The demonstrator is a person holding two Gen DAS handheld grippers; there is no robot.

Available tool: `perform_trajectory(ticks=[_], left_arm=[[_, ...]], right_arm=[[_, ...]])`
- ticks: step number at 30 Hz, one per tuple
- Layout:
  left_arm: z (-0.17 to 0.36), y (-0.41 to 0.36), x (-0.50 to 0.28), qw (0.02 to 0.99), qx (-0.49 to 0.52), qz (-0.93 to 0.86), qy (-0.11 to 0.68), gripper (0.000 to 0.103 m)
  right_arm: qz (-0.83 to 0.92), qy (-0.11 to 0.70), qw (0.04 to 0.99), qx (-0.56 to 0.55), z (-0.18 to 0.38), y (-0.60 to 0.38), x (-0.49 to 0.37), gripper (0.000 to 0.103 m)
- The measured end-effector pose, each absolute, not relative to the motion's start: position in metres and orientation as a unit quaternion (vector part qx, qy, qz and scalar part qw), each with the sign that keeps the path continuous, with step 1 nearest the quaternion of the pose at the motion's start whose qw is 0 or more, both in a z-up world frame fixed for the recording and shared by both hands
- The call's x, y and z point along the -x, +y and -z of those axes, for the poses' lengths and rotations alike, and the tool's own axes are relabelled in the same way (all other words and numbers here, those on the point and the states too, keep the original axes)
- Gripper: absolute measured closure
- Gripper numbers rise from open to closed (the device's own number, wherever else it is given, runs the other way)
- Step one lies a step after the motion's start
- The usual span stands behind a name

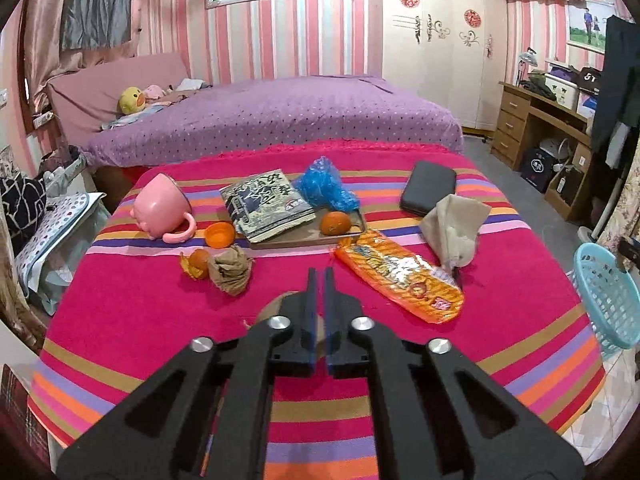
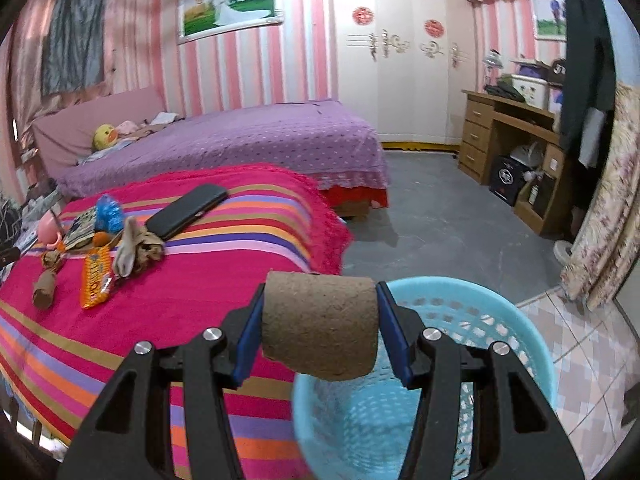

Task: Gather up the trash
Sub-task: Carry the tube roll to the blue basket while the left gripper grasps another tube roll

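Note:
My right gripper [image 2: 320, 292] is shut on a brown cardboard tube [image 2: 320, 332] and holds it over the rim of a light blue basket [image 2: 480, 312]. The basket also shows in the left wrist view [image 1: 608, 296], off the table's right edge. My left gripper [image 1: 319, 276] is shut and empty, low over the striped cloth, with a second cardboard tube [image 1: 268, 312] partly hidden under it. Trash lies ahead on the table: a crumpled brown paper ball [image 1: 231, 270], an orange snack wrapper [image 1: 400, 276], a crumpled tissue [image 1: 454, 228], orange peel [image 1: 196, 264] and a blue plastic bag [image 1: 326, 186].
A pink mug [image 1: 160, 206] lies on its side. A book [image 1: 268, 204] and an orange [image 1: 335, 223] sit on a tray [image 1: 304, 240]. A black wallet [image 1: 428, 192] lies far right. A purple bed [image 1: 280, 116] stands behind the table, a wooden desk [image 2: 512, 152] at right.

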State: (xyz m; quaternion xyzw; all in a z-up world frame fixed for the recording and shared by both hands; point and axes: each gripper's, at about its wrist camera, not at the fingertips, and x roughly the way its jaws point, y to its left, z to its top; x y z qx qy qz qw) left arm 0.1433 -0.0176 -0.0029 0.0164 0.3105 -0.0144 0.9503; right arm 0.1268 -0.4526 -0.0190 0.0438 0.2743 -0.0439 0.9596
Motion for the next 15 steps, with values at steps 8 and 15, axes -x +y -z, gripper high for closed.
perform_trajectory(ticks=[8,15], left_arm=[[0.051,-0.007,-0.169,0.932,-0.025,-0.047,0.358,0.008],[0.073,-0.003,-0.190,0.917,-0.007,-0.029,0.397,0.044]], right_arm=[[0.047,0.277,0.959,-0.037,0.020,-0.453,-0.126,0.050],[0.048,0.277,0.959,-0.026,0.020,-0.452,-0.125,0.050]])
